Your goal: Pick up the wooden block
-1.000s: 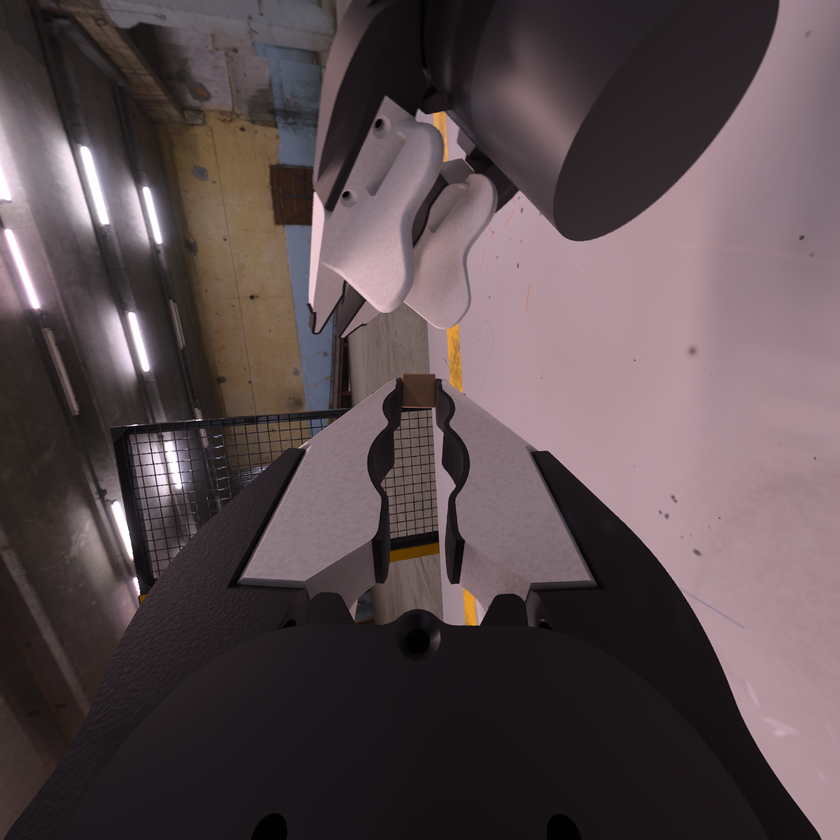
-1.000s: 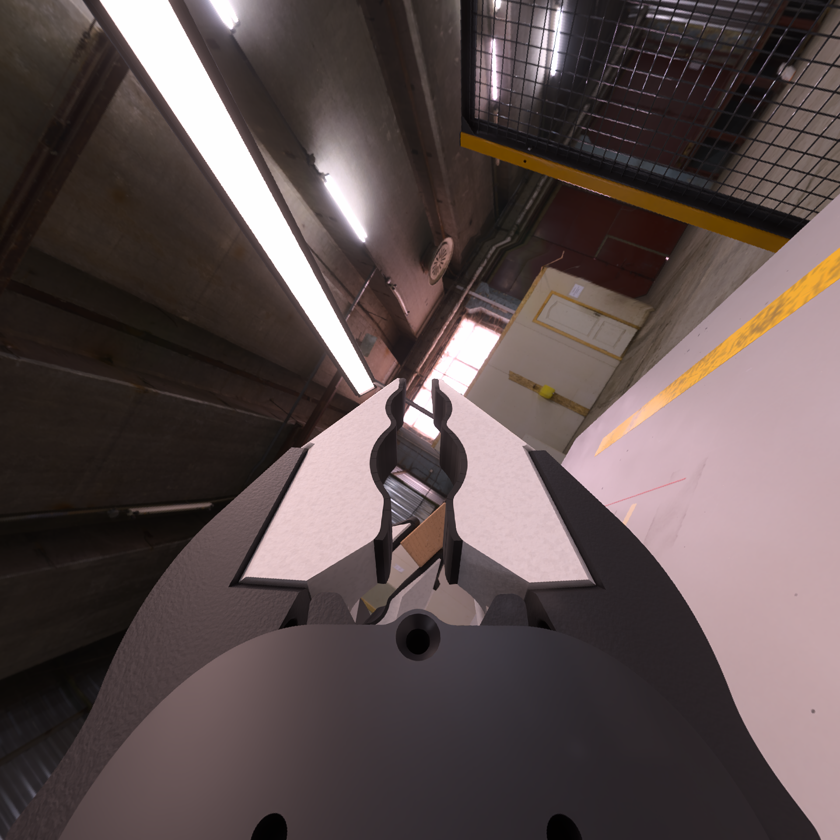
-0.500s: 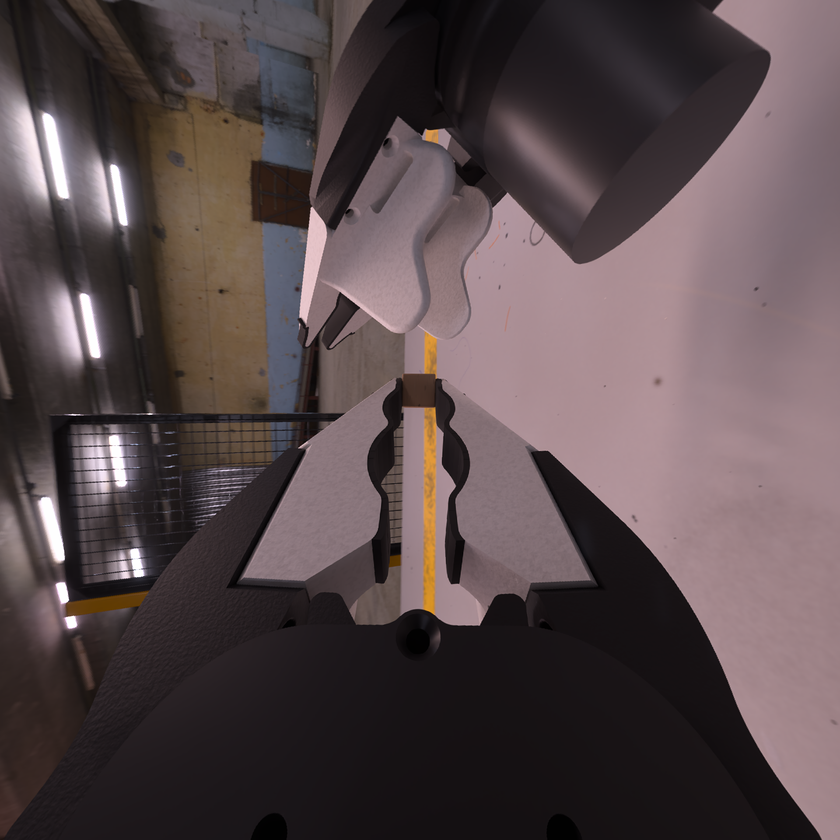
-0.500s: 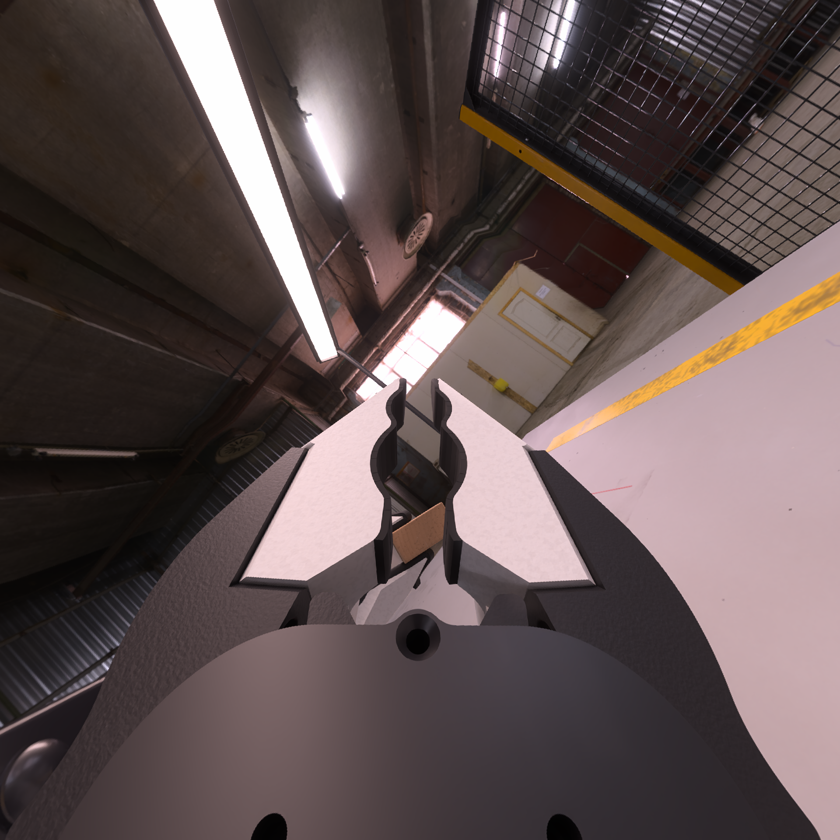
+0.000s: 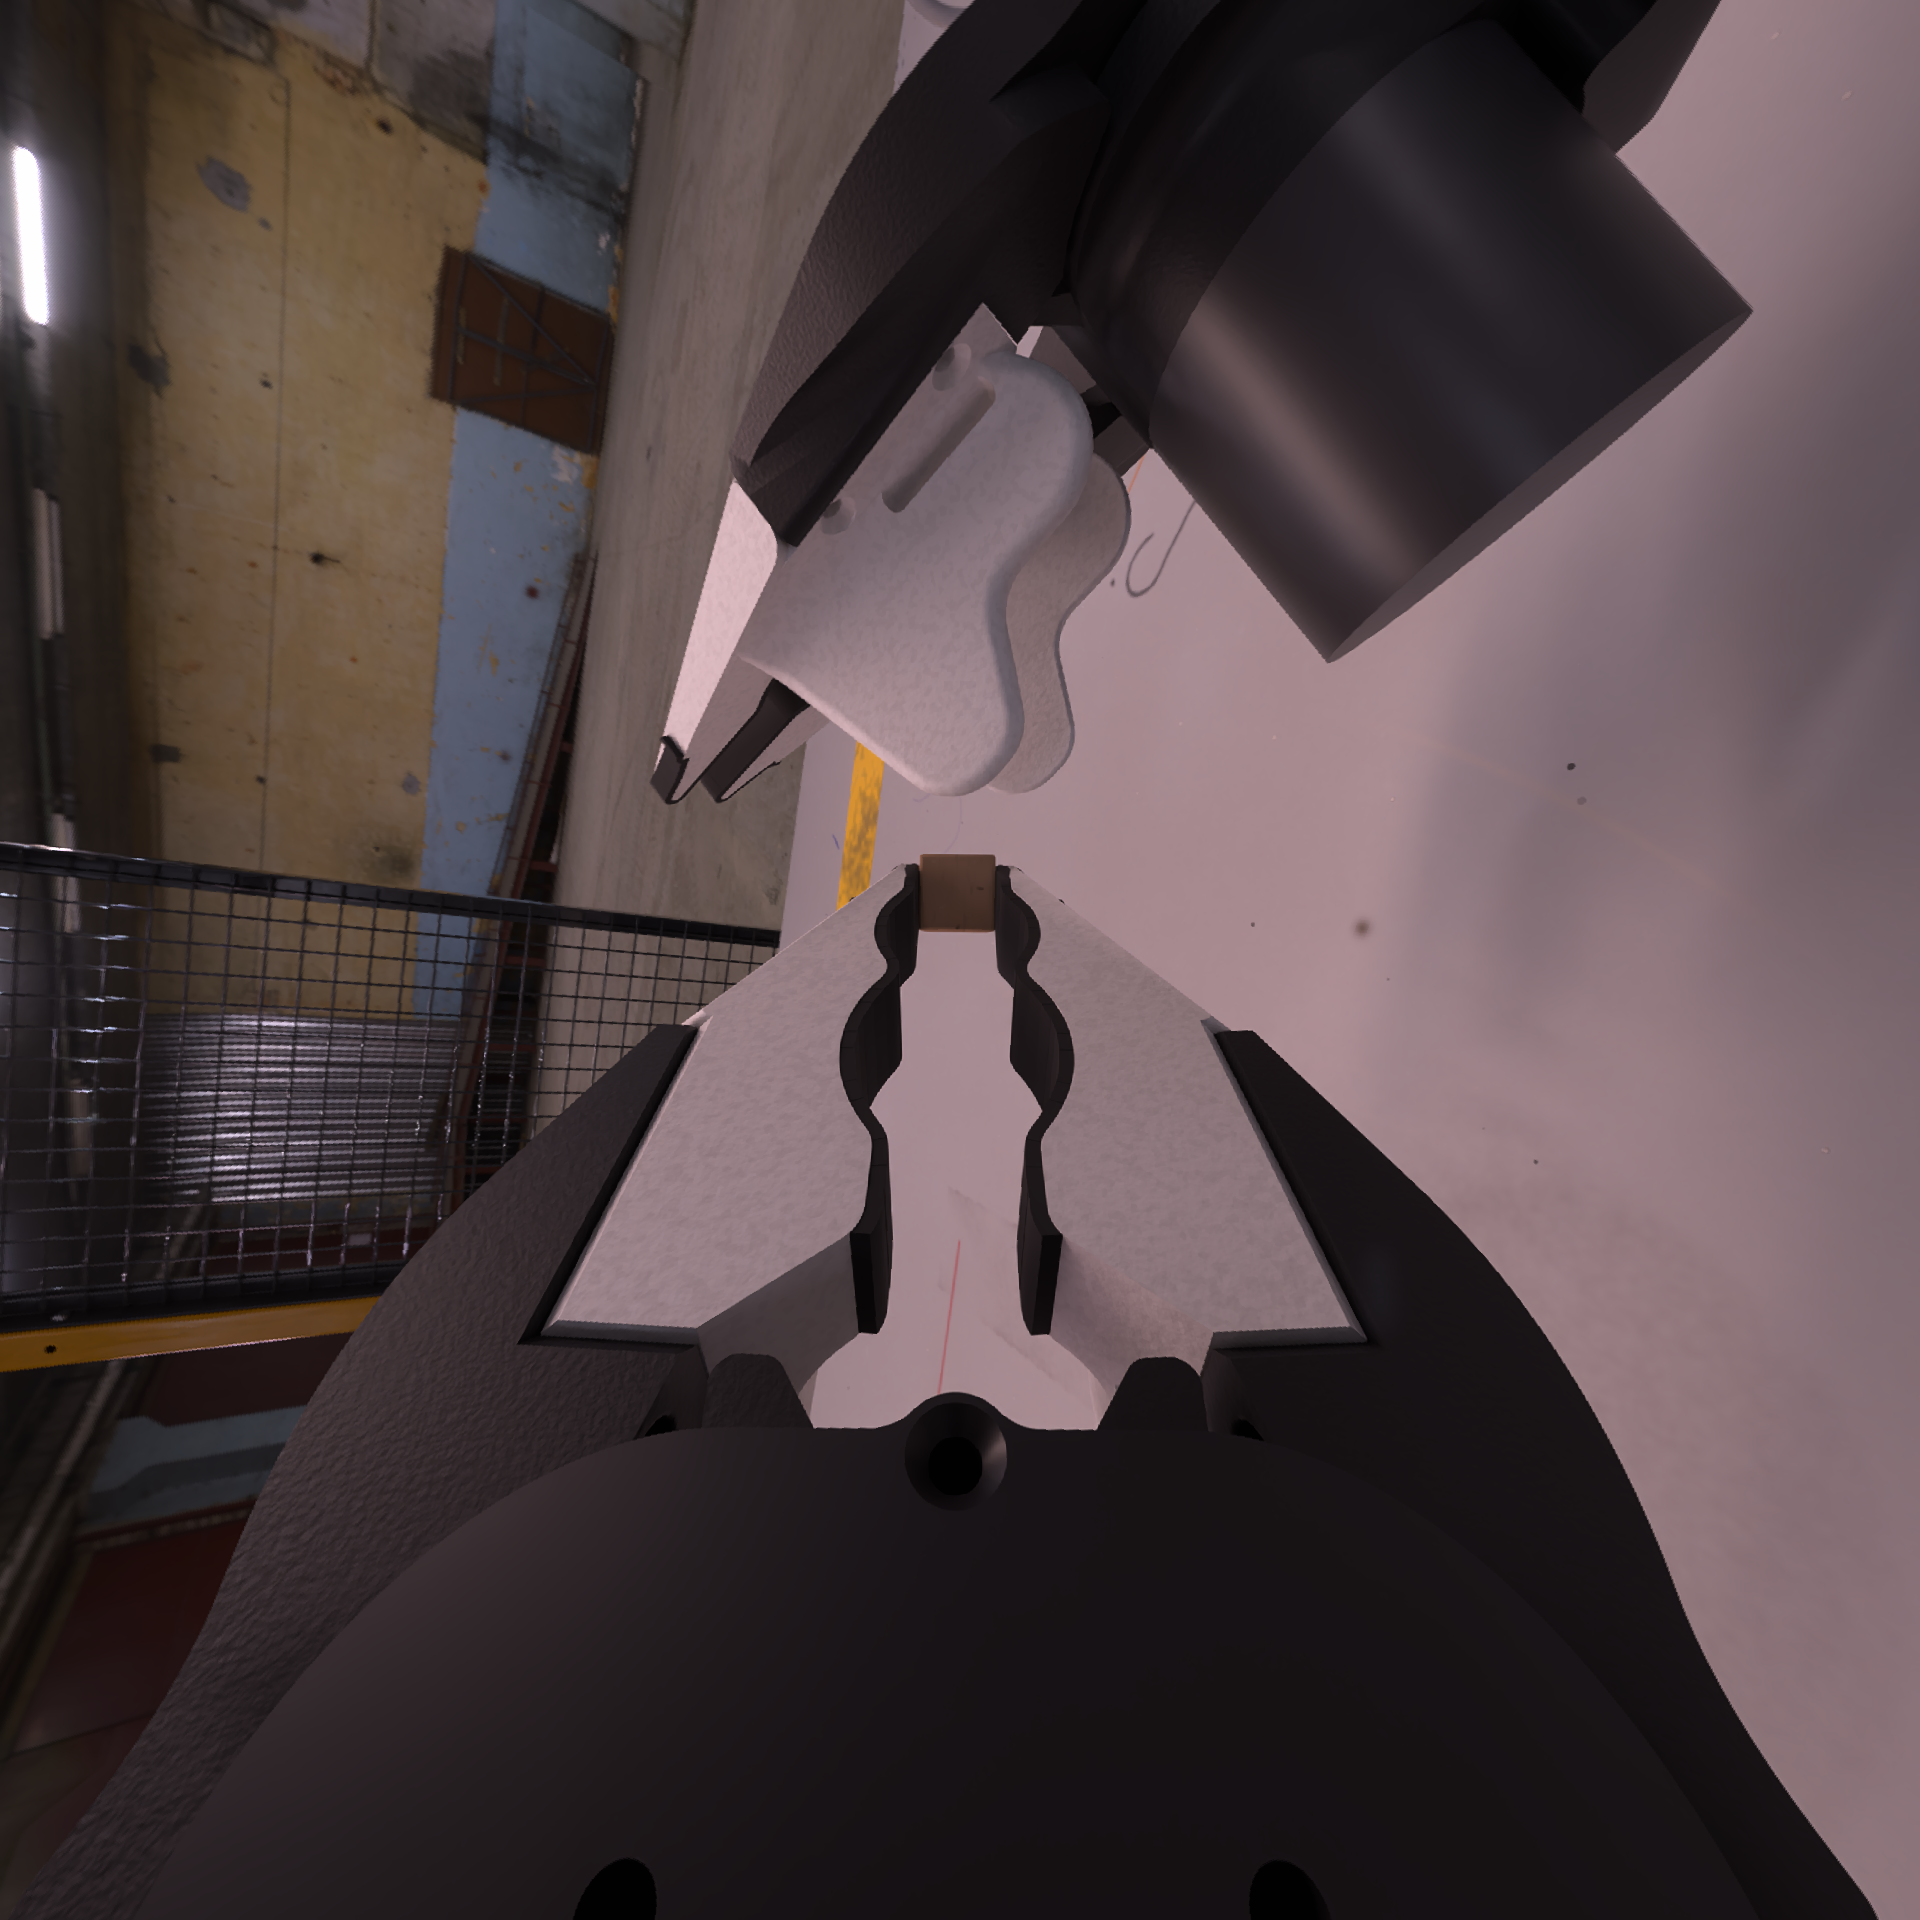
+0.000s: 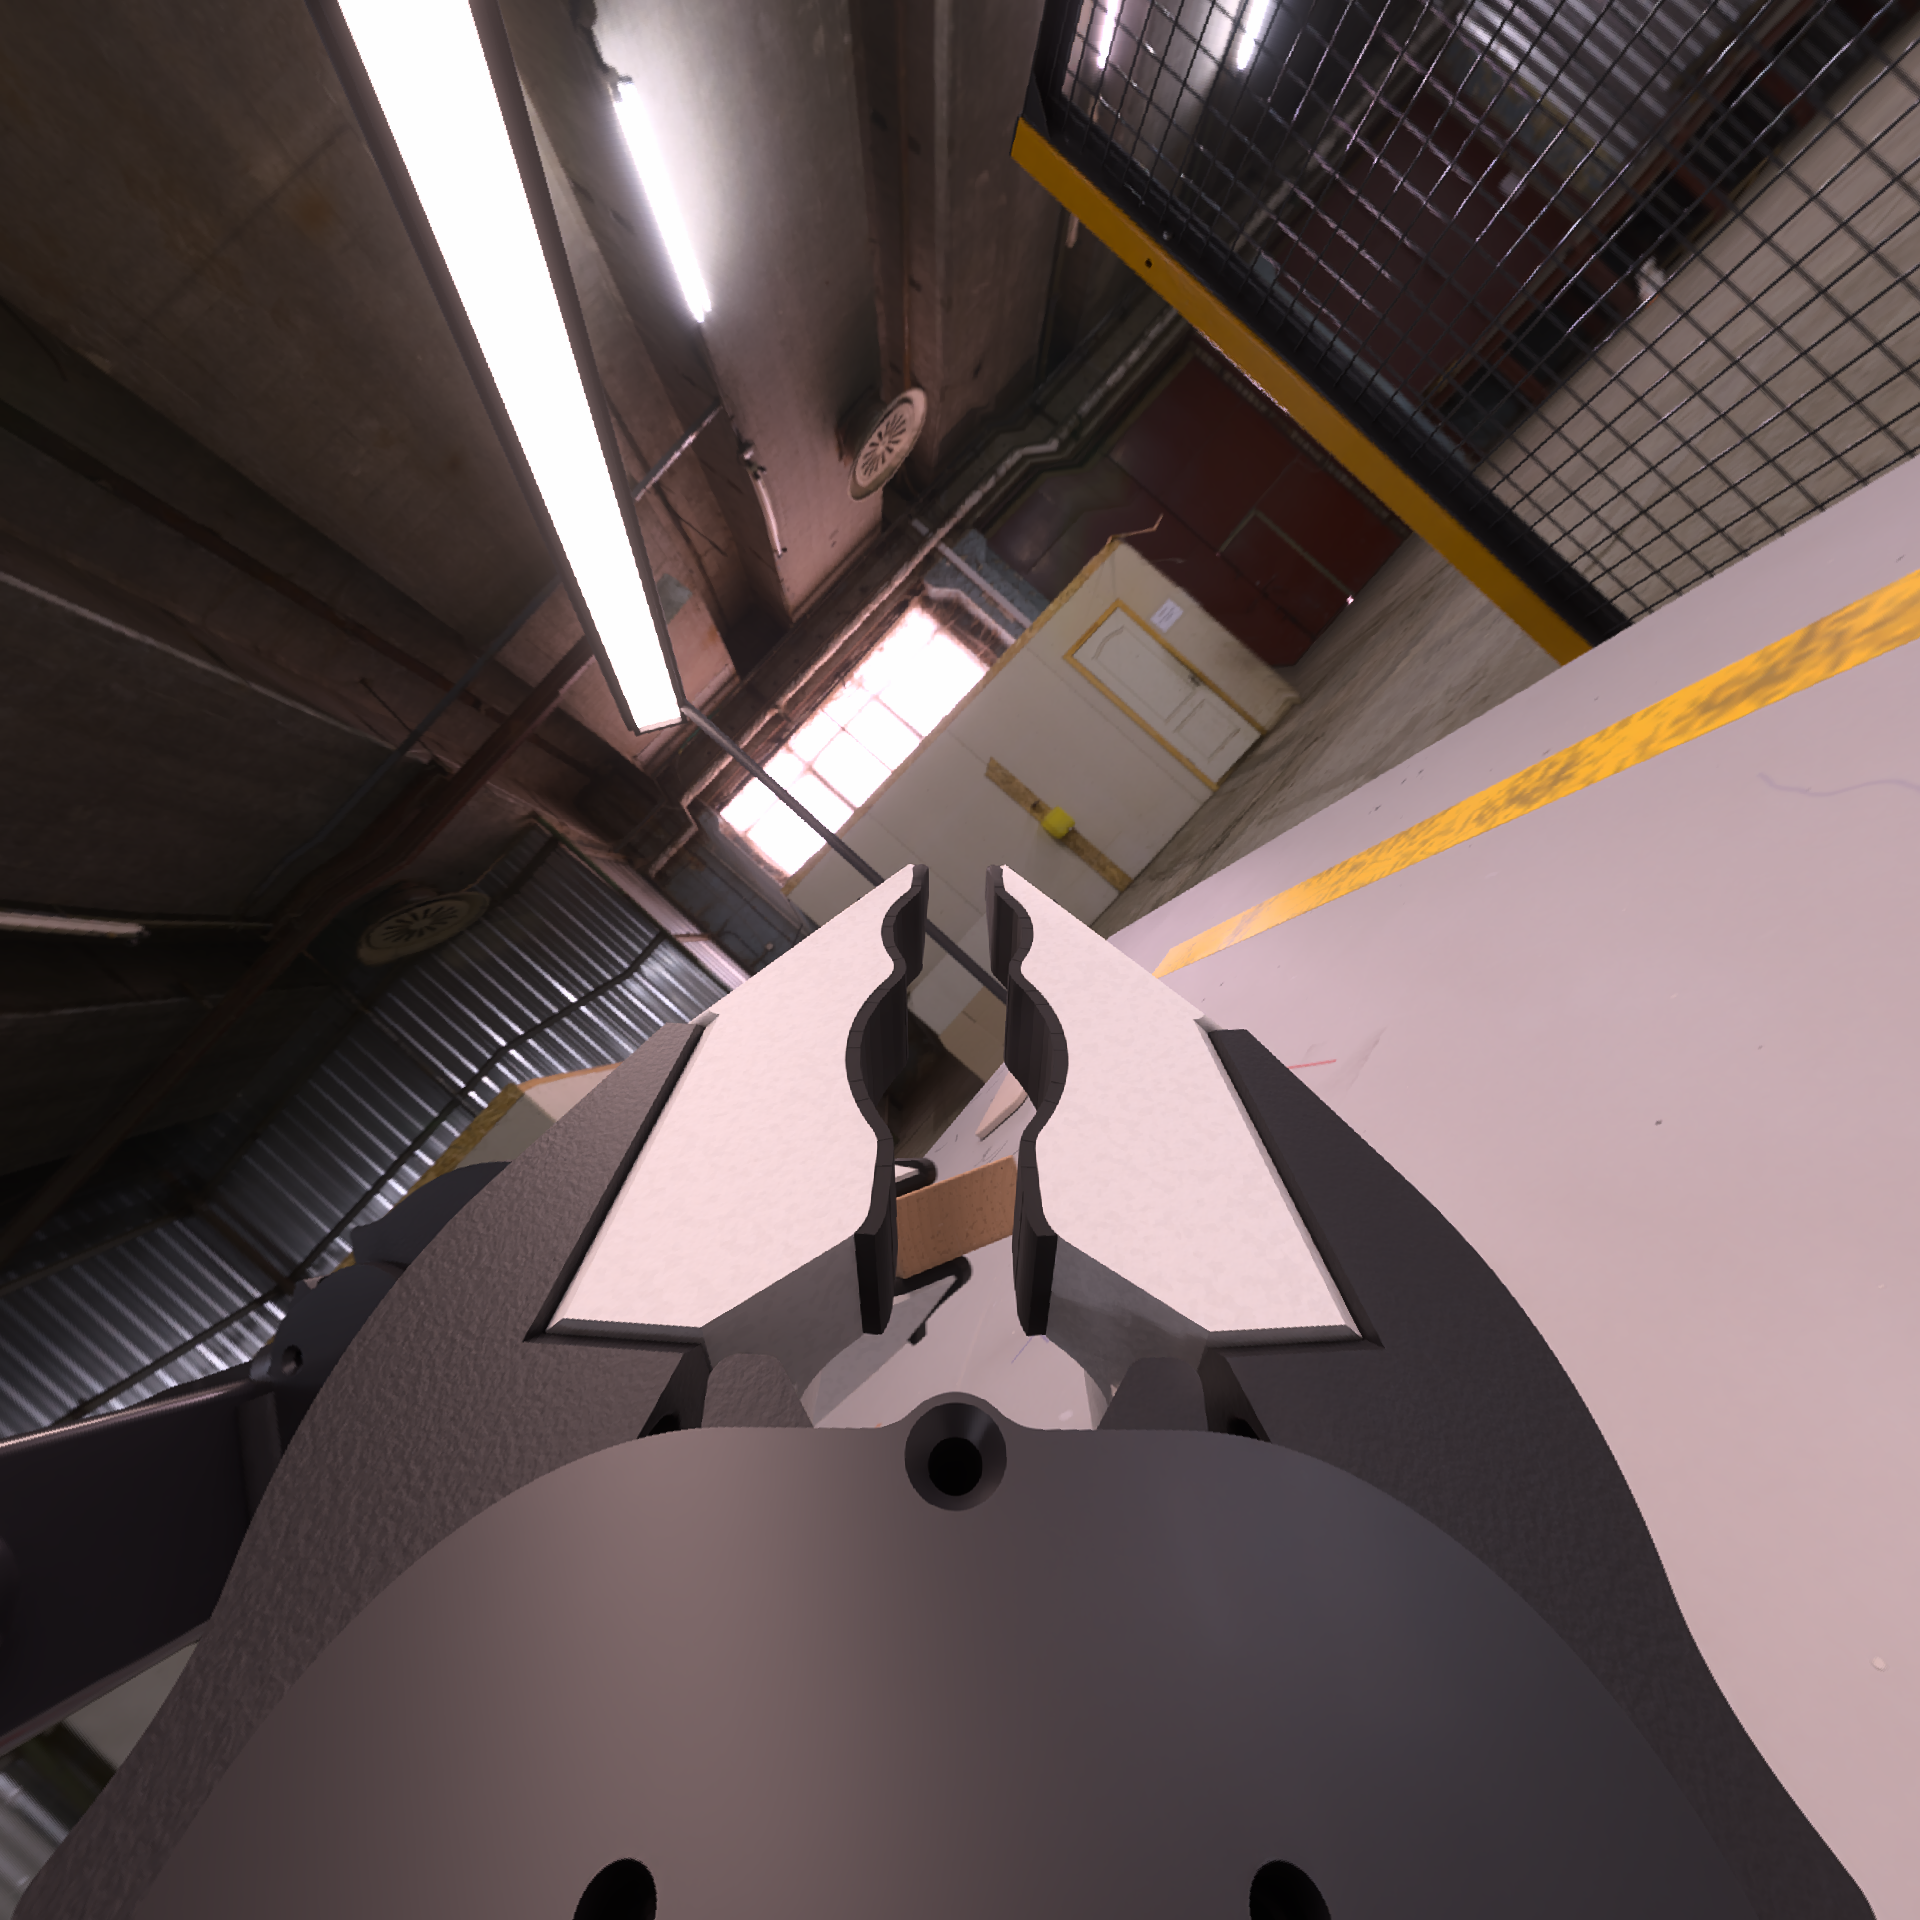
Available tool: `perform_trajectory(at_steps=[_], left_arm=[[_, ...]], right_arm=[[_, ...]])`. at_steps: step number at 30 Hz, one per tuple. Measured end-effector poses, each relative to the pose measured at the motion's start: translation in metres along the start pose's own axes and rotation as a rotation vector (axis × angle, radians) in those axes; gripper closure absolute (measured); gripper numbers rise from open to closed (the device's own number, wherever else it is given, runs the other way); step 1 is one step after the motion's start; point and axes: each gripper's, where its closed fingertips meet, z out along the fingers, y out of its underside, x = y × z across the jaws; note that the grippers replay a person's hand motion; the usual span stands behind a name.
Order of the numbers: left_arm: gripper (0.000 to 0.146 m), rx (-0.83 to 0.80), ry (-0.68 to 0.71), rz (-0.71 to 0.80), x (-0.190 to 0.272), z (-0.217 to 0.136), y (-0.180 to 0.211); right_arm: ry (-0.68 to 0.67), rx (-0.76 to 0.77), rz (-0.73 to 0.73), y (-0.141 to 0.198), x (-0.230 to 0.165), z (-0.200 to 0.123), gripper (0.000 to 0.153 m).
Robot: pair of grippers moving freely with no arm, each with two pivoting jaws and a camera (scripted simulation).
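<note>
The wooden block (image 5: 958, 896) is a small tan cube pinched between the tips of my left gripper (image 5: 958, 883), which is shut on it and holds it clear of the pale table (image 5: 1455, 1039). My right gripper (image 5: 694, 781) hangs just above and left of the block in the left wrist view, pointing down-left, empty. In the right wrist view, my right gripper (image 6: 957, 883) shows a narrow gap with nothing between its tips. The block (image 6: 951, 1218) shows low behind the right fingers.
The table carries a yellow stripe (image 5: 862, 821) near its edge, which also shows in the right wrist view (image 6: 1558, 790). A black wire mesh fence (image 5: 260, 1039) with a yellow rail stands beyond the table. Hall walls and ceiling lights (image 6: 520, 364) lie farther off.
Both views have swung, so the fence and walls have shifted. The block stays pinched in my left gripper. The right gripper's body has drifted to the right in the left wrist view.
</note>
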Motion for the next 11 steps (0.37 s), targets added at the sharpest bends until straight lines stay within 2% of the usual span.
perform_trajectory(at_steps=[2, 4, 11], left_arm=[[0.132, -0.012, 0.005, 0.006, 0.0033, 0.0038, 0.0013], [0.132, 0.022, 0.008, -0.017, 0.0054, 0.0039, -0.0016], [0.132, 0.015, 0.034, -0.056, 0.0062, 0.0037, -0.0029]], right_arm=[[-0.010, -0.020, 0.023, 0.0046, 0.0005, 0.0008, 0.141], [-0.036, -0.037, 0.107, 0.0082, 0.0015, 0.0002, 0.141], [-0.044, -0.001, 0.159, 0.0078, 0.0056, -0.0011, 0.142]])
